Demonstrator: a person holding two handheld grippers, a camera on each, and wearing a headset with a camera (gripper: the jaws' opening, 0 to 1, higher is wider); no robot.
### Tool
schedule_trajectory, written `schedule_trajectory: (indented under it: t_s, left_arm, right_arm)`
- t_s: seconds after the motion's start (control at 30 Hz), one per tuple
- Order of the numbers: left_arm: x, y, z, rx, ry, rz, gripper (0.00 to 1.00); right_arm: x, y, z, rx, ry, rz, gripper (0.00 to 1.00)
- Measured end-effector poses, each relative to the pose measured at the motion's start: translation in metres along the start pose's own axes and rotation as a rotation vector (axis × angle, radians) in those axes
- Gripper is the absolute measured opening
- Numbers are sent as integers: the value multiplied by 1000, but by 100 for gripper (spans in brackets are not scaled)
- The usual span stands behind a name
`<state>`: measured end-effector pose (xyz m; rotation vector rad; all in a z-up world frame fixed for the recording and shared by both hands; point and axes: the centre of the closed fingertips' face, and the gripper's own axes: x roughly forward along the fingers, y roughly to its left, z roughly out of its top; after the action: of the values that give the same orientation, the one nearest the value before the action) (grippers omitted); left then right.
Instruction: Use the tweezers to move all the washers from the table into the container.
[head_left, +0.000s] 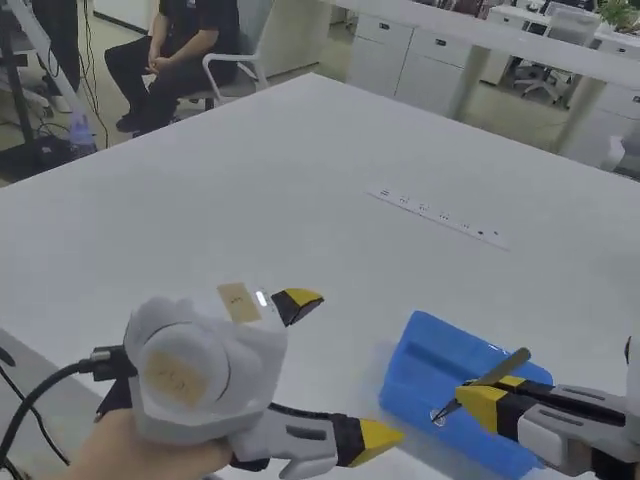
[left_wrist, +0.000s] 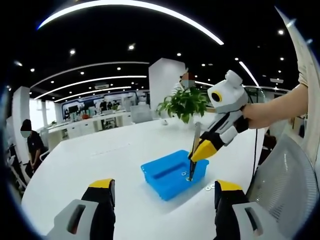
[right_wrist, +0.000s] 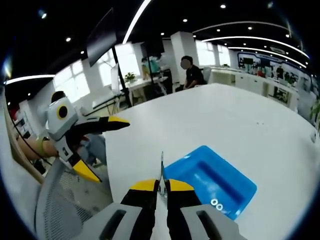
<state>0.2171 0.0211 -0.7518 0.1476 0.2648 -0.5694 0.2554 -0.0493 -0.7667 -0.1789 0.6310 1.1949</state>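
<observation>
The blue container (head_left: 430, 350) sits near the table's front edge. My right gripper (head_left: 482, 396) is shut on thin metal tweezers (head_left: 500, 372), whose tip points down over the container's near side. In the left gripper view the tweezers (left_wrist: 194, 145) reach down from the right gripper (left_wrist: 204, 149) to the container's (left_wrist: 160, 177) rim. A couple of washers (left_wrist: 208, 188) lie on the table beside it. In the right gripper view two washers (right_wrist: 216, 204) rest inside the container (right_wrist: 220, 175). My left gripper (head_left: 340, 368) hangs open, with nothing in it, left of the container.
The white table (head_left: 300, 180) stretches far back, with a row of small marks (head_left: 440, 215) in its middle. A person sits on a chair (head_left: 225, 75) beyond the far left corner. White desks line the back. A cable (head_left: 40, 385) trails from my left gripper.
</observation>
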Motion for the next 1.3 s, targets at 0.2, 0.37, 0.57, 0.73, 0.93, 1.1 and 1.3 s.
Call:
schedule_trajectory:
  t_s: [0.2, 0.37, 0.57, 0.73, 0.93, 1.1, 1.3]
  left_arm:
    - [2, -3, -4, 4, 17, -16, 83]
    - [2, -3, -4, -12, 13, -28, 83]
    - [1, -2, -2, -25, 2, -28, 83]
    - [1, -3, -2, -26, 0, -36, 83]
    - [1, -4, -1, -14, -5, -40, 83]
    - [0, -3, 1, -27, -16, -40, 83]
    - [0, -2, 0, -27, -12, -35, 82]
  right_arm:
    - [0, -5, 11, -2, -21, -4, 3]
    - [1, -17, 18, -3, -36, -23, 3]
    - [4, -36, 18, -7, -18, -63, 3]
    - [8, -49, 16, -12, 8, -83, 3]
    - [18, -62, 6, -22, 56, -101, 3]
    - [23, -70, -3, -6, 87, -109, 3]
    - [30, -76, -16, -8, 130, -114, 3]
